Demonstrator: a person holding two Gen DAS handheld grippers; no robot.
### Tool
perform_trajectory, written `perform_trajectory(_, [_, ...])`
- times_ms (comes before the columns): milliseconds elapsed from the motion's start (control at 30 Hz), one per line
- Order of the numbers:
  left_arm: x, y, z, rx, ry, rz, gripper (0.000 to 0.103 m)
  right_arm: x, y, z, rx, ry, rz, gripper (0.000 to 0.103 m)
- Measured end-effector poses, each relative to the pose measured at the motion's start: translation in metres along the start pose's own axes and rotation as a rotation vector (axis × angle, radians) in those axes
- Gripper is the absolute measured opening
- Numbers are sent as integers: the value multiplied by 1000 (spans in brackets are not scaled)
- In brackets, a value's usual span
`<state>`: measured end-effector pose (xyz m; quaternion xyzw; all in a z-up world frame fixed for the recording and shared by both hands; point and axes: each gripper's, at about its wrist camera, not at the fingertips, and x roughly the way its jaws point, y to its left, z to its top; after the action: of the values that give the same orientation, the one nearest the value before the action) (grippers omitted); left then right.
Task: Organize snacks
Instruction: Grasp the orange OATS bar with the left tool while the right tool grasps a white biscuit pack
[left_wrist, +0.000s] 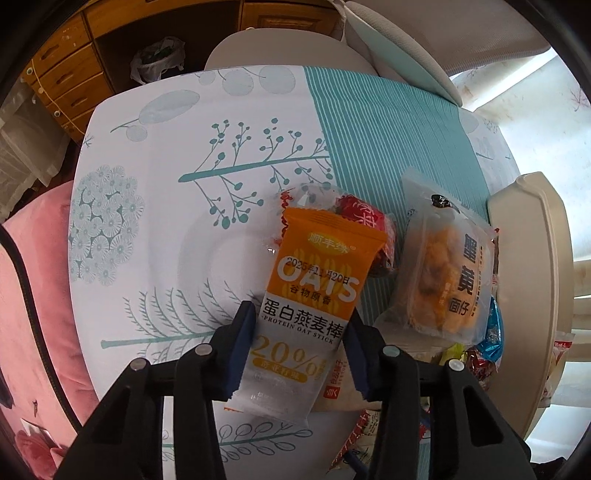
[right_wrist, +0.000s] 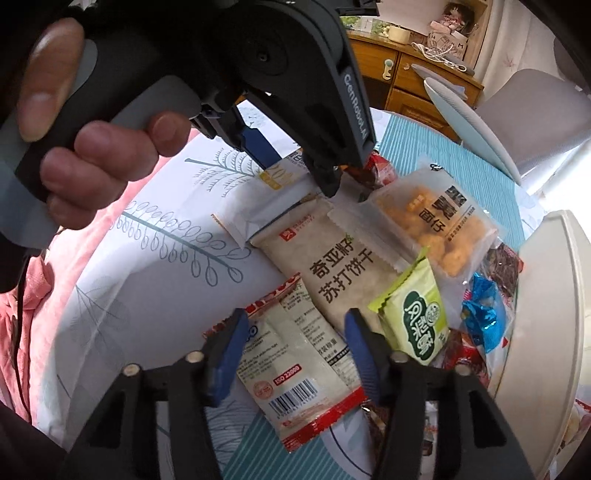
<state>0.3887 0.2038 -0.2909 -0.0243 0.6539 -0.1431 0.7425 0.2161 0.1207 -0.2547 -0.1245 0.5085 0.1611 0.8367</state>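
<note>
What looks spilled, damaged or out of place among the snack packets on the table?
Nothing looks torn or spilled. The snacks only lie in a loose overlapping heap: the beige cracker packet rests partly under the transparent packet of orange puffs and the green packet, beside the cream tray, not in it.

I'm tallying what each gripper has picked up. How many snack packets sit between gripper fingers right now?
2. The orange oat bar packet is between the left gripper's fingers; the white barcode packet is between the right gripper's. More packets lie piled nearby; some may be hidden underneath.
</note>
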Motion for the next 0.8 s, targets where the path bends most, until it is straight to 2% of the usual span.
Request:
perform_trajectory(67, [0,0,-2,-3,3,-4,43,-1,1,1,-3,1,14,37])
perform_trajectory(100, [1,0,-3,-3,3,-4,43,0,1,1,4,14,37,36])
perform_trajectory(400, [-7,4,-19,-9,18,-1,39,-2,1,2,31,42,43,29])
perform_trajectory(800, [-36,15,-73,-38,33,-18,38,-13,2,-11,135,161,58,26])
